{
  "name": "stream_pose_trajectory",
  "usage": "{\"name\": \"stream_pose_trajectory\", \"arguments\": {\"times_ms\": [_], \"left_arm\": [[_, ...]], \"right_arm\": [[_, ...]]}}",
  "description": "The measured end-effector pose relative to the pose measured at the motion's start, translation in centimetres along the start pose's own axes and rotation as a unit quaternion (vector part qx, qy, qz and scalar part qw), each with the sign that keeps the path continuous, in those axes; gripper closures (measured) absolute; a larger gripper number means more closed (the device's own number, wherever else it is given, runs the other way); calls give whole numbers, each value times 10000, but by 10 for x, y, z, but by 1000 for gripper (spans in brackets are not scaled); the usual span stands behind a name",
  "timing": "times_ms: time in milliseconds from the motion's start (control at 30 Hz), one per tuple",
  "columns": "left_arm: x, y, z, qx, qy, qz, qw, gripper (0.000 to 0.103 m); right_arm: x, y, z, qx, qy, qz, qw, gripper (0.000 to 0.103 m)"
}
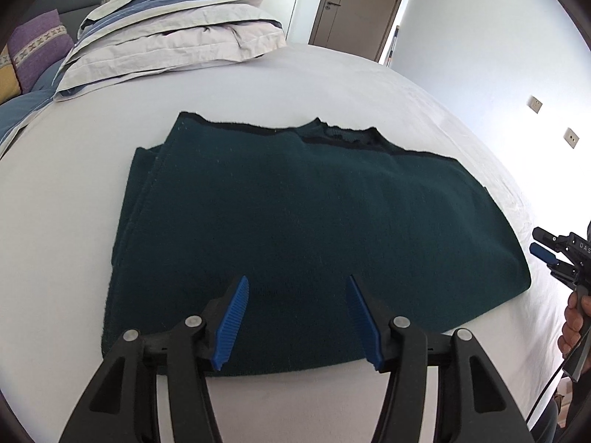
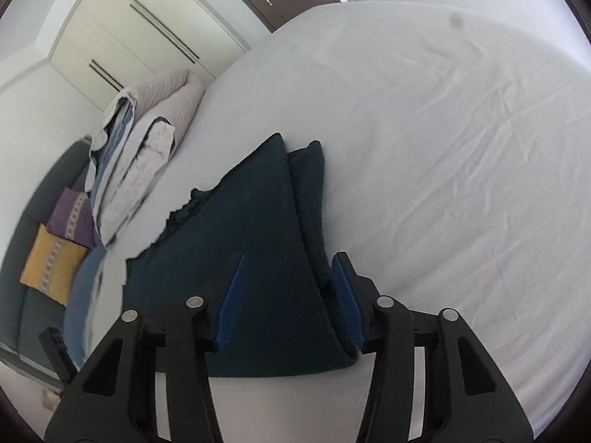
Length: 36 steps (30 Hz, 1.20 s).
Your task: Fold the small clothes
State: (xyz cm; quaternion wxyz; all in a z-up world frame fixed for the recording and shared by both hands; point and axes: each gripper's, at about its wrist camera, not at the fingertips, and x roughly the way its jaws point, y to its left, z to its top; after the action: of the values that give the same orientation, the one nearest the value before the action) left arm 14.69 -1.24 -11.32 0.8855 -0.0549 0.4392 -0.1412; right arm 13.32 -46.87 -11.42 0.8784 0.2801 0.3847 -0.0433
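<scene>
The dark green garment (image 1: 295, 229) lies folded into a broad, flat rectangle on the white bed sheet (image 1: 332, 85), its neckline with a dark trim at the far edge and layered folded edges showing along its left side in the left wrist view; in the right wrist view the same piece (image 2: 251, 258) runs away from the camera with a second folded layer peeking out along its right side. The left gripper (image 1: 297, 317) hovers over the near edge of the garment with its blue pads spread apart and nothing pinched between them, so it is released. The right gripper (image 2: 288, 299) is likewise unclenched above the near corner of the cloth: the fabric is seen in the gap between its blue pads, but the pads stand clear of it on both sides. From the left wrist view the right gripper also appears at the right border, off the garment's right edge and above the sheet, held by a person's hand (image 1: 572, 325) with a cable trailing down. Beyond the garment, at the far left of the bed, sits a folded pile of grey and blue striped bedding (image 1: 173, 29). Past that, a grey sofa carries a purple cushion (image 1: 37, 48) and a yellow cushion (image 2: 51, 262). A brown door (image 1: 354, 3) stands behind the bed, and white wardrobe doors (image 2: 140, 29) line the wall
</scene>
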Motion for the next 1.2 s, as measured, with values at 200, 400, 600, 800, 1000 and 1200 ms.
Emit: {"name": "stream_pose_trajectory", "arguments": {"times_ms": [200,400,600,800,1000,1200], "left_arm": [[0,14,-7,-207,11,72,9998,44],[-3,24,-8,-272,12,140,9995,44],[2,24,-11,-211,120,160,9996,44],[3,28,-12,-219,117,167,9996,44],[5,32,-12,-208,123,182,9995,44],[6,36,-14,-181,150,209,9995,44]], "right_arm": [[12,5,-37,-414,413,-504,9970,74],[0,3,-49,-566,202,-835,9947,95],[-2,13,-58,-983,209,-1100,9888,99],[-15,7,-64,-939,233,-1027,9900,100],[-15,-7,-81,-731,297,-935,9925,100],[-7,-11,-75,-757,454,-880,9922,98]]}}
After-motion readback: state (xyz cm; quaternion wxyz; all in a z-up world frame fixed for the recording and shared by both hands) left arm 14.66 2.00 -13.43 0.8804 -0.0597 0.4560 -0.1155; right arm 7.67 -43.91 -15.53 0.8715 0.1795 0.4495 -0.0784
